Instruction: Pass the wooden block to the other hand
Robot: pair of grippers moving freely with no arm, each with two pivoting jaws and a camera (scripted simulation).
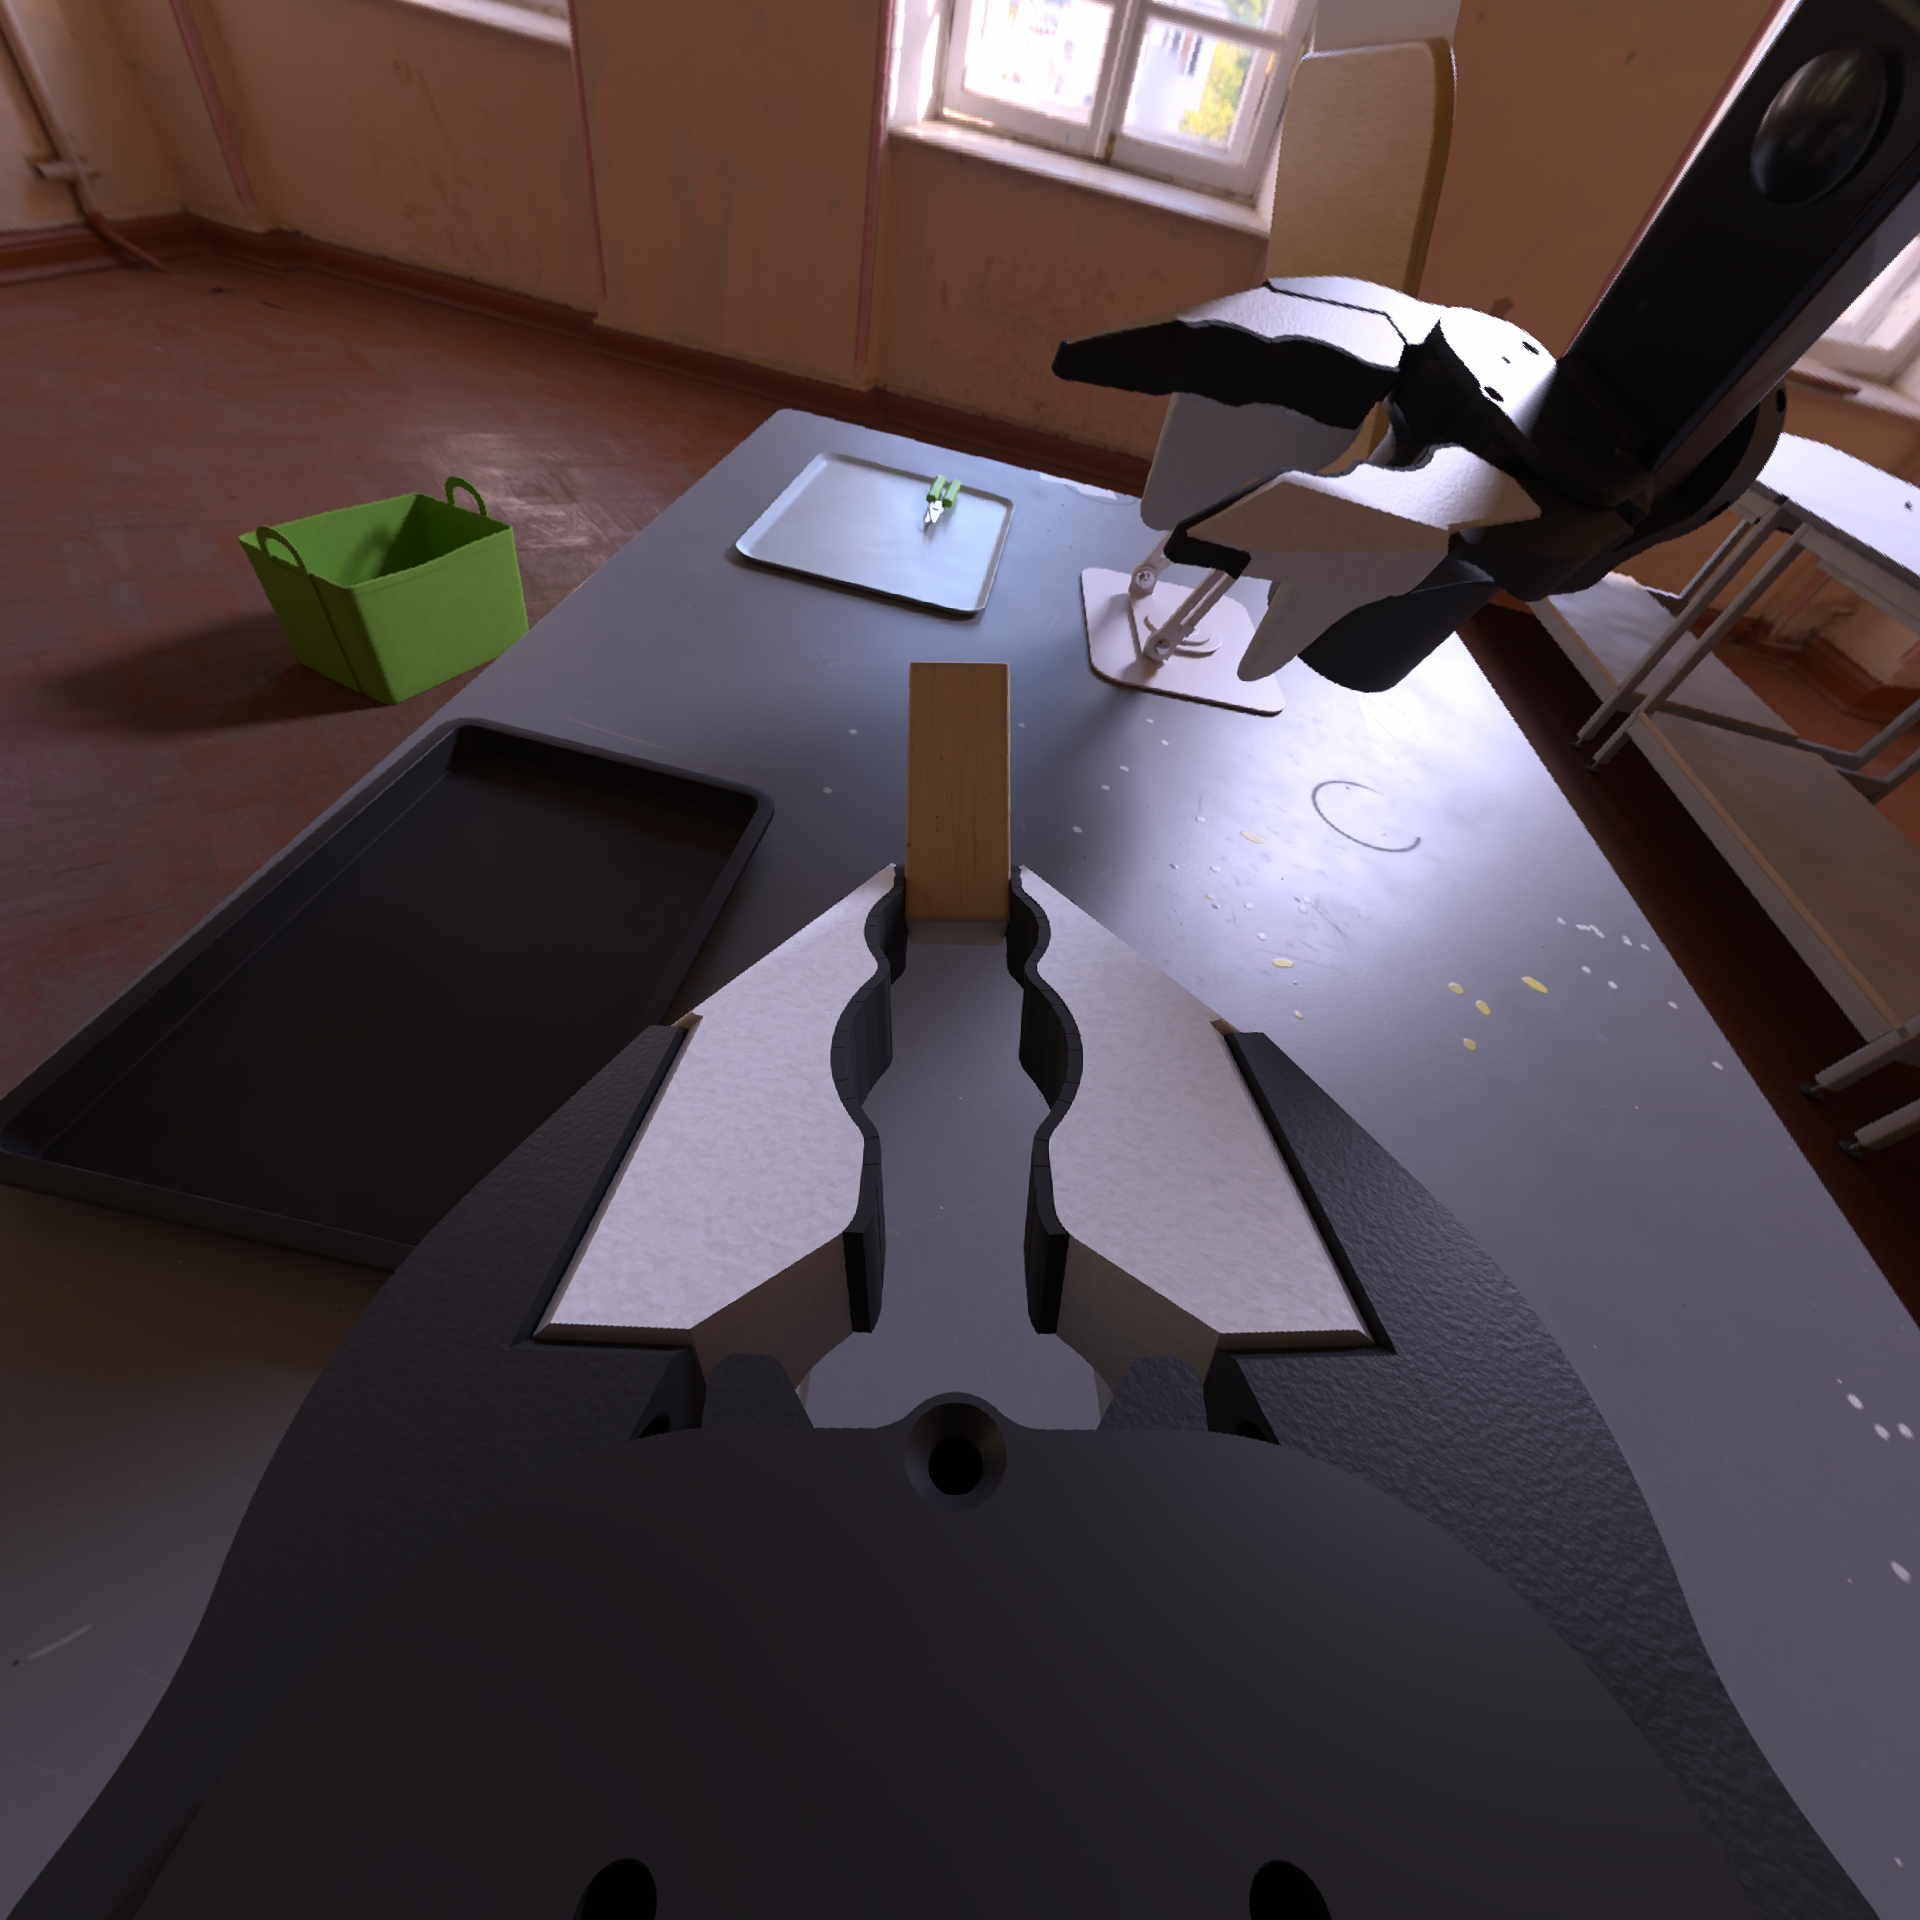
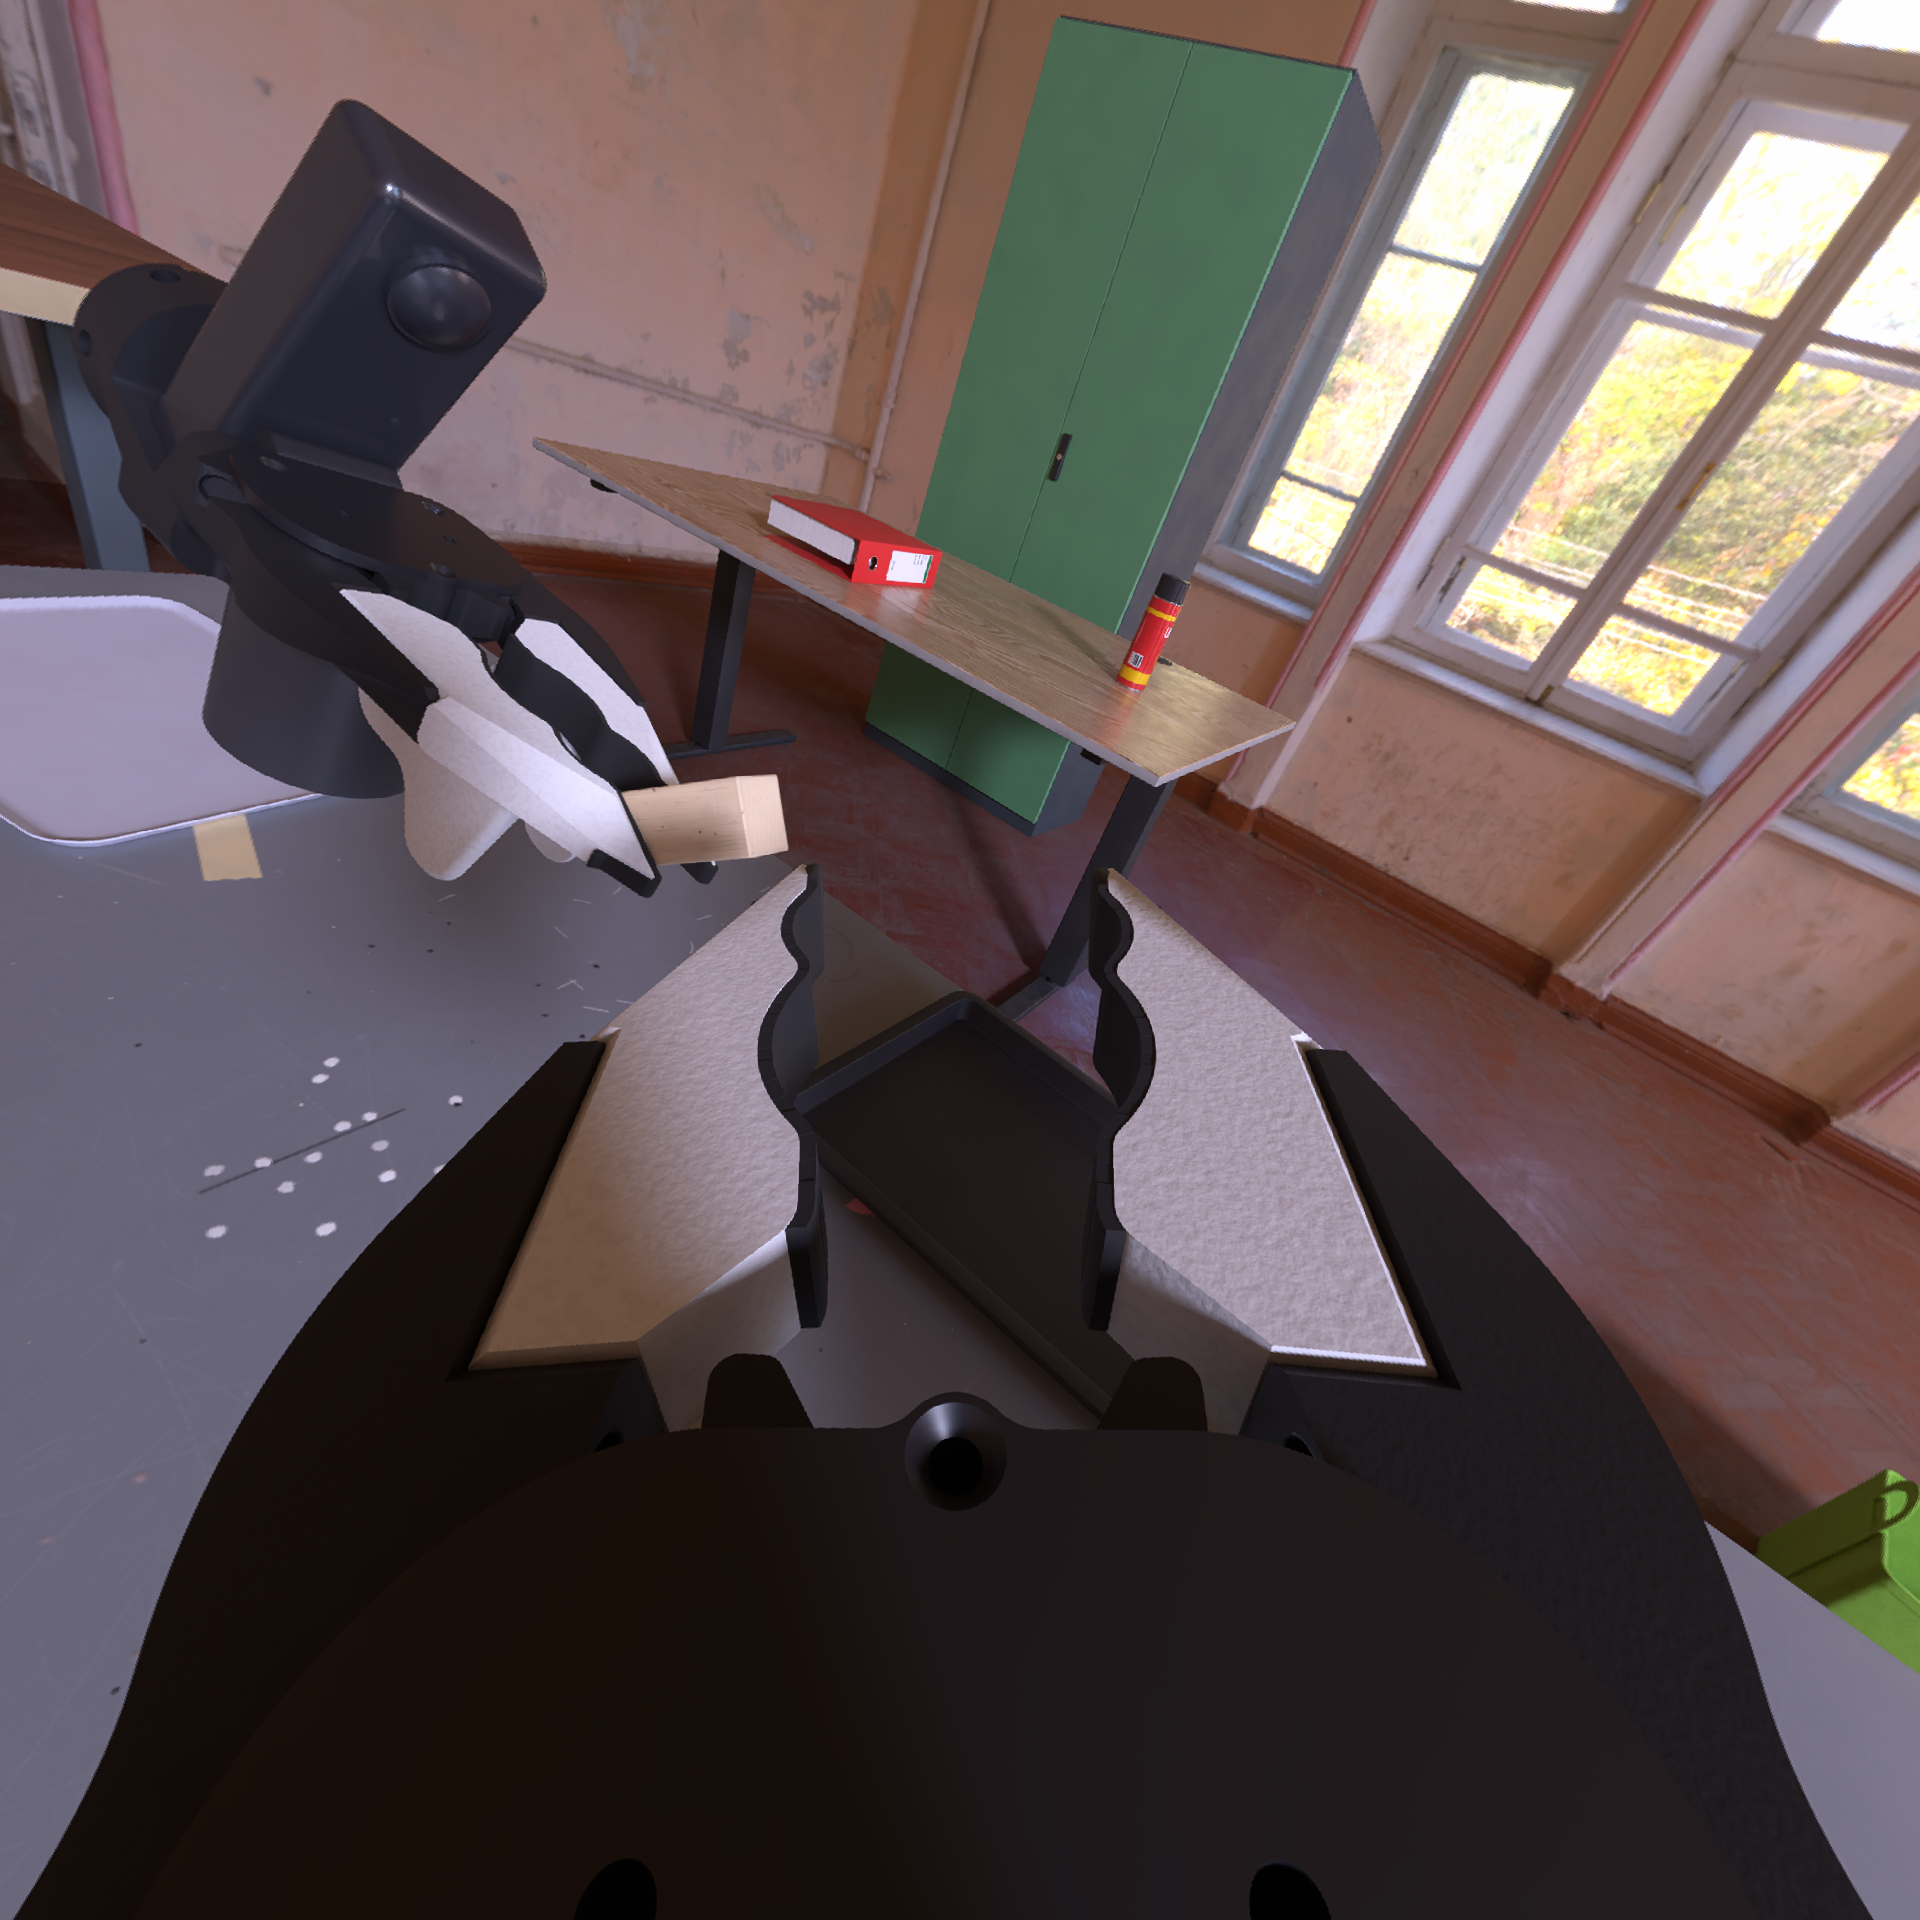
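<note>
The wooden block (image 1: 958,790) is a pale oblong bar. My left gripper (image 1: 957,902) is shut on its near end, and the block sticks out forward past the fingertips, above the grey table (image 1: 1195,935). In the right wrist view the left gripper (image 2: 655,842) shows at the upper left with the block (image 2: 717,819) pointing right. My right gripper (image 2: 956,904) is open and empty, a little below and to the right of the block's free end. It shows in the left wrist view (image 1: 1132,457) at the upper right, apart from the block.
A black tray (image 1: 395,987) lies on the table at the left, also in the right wrist view (image 2: 966,1143). A silver tray (image 1: 873,540) holds a small green tool (image 1: 940,501). A white stand (image 1: 1184,644) is beyond. A green basket (image 1: 390,592) sits on the floor.
</note>
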